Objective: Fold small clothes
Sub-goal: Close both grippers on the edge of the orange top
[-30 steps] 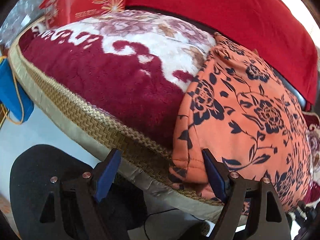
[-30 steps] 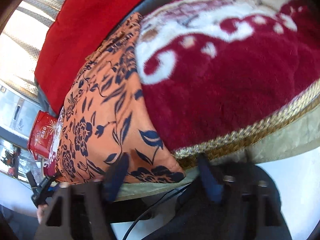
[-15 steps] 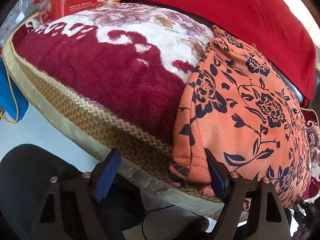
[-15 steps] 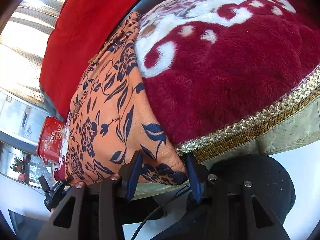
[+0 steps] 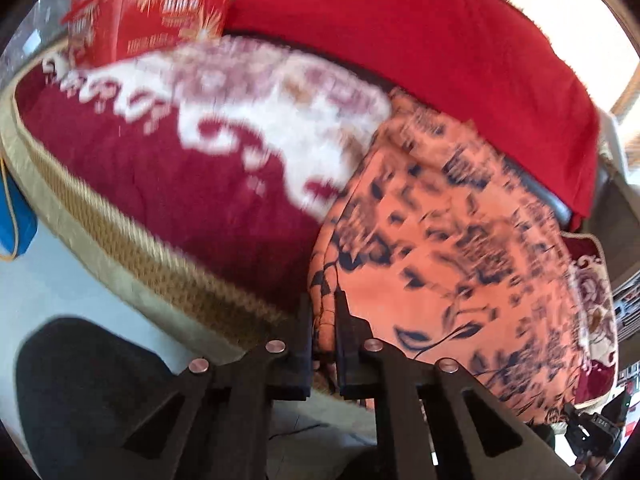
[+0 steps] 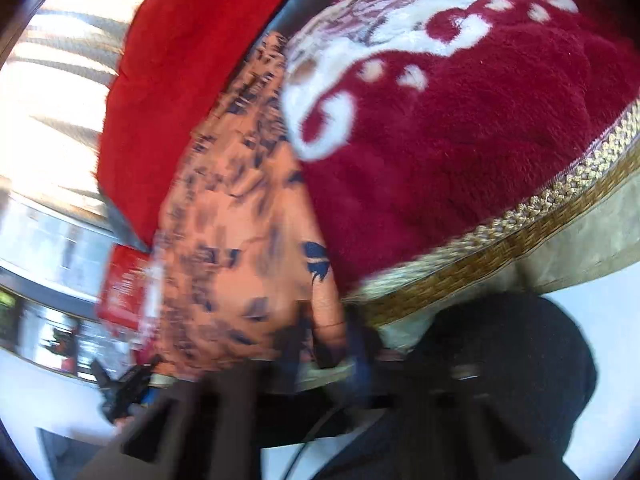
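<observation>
Fingers (image 5: 323,334) of the left gripper have just clamped onto the near hem of the orange floral garment (image 5: 452,264), which lies on the plush red blanket (image 5: 192,184). From the right wrist, blurred fingers (image 6: 326,340) likewise just closed, pinching the garment's (image 6: 240,240) other near corner. Grasping is done; next, I judge, both corners lift together and carry over into a fold.

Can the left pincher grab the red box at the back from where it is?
Probably not right now. The left gripper has just closed on the near edge of the orange flowered cloth, and the red box sits far behind the wide plush blanket.
</observation>
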`<control>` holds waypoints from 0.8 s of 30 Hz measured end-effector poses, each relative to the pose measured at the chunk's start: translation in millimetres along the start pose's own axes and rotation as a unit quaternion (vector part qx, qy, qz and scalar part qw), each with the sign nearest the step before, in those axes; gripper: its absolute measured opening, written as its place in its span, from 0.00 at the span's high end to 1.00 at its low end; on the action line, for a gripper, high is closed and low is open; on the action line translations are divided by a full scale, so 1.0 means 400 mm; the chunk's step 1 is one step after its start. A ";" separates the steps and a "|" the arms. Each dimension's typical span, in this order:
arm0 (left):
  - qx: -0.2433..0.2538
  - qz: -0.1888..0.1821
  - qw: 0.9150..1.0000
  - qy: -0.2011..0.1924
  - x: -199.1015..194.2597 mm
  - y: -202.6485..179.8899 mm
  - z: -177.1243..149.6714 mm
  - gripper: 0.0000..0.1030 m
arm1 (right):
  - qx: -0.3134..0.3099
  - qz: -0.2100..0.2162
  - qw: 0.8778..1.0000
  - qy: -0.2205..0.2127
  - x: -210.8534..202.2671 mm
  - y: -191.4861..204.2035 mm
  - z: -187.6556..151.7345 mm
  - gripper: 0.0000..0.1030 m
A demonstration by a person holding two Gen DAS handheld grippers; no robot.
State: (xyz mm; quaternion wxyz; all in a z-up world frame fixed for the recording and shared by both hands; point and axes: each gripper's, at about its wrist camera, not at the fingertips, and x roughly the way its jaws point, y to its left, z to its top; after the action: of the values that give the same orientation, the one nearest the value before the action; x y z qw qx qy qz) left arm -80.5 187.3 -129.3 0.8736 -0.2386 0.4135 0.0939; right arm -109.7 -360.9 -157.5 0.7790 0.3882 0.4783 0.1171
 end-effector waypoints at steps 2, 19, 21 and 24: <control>0.009 -0.005 1.000 -0.020 -0.025 -0.010 0.017 0.91 | 0.013 0.019 1.000 -0.010 -0.012 -0.001 0.006 0.90; 0.022 -0.042 0.996 -0.081 -0.118 -0.044 0.103 0.92 | 0.072 0.144 0.986 -0.047 -0.050 0.042 0.045 0.90; 0.030 -0.034 0.996 -0.072 -0.100 -0.047 0.100 0.92 | 0.080 0.132 0.987 -0.037 -0.034 0.020 0.045 0.90; 0.030 -0.024 0.998 -0.047 -0.074 -0.037 0.092 0.92 | 0.107 0.126 0.986 -0.026 -0.012 -0.013 0.029 0.90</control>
State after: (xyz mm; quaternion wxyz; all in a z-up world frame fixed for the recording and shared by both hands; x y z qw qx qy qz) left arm -69.1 193.9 -81.6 0.9008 -0.2175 0.3690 0.0715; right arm -103.5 -372.6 -155.3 0.7239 0.5296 0.4151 0.1522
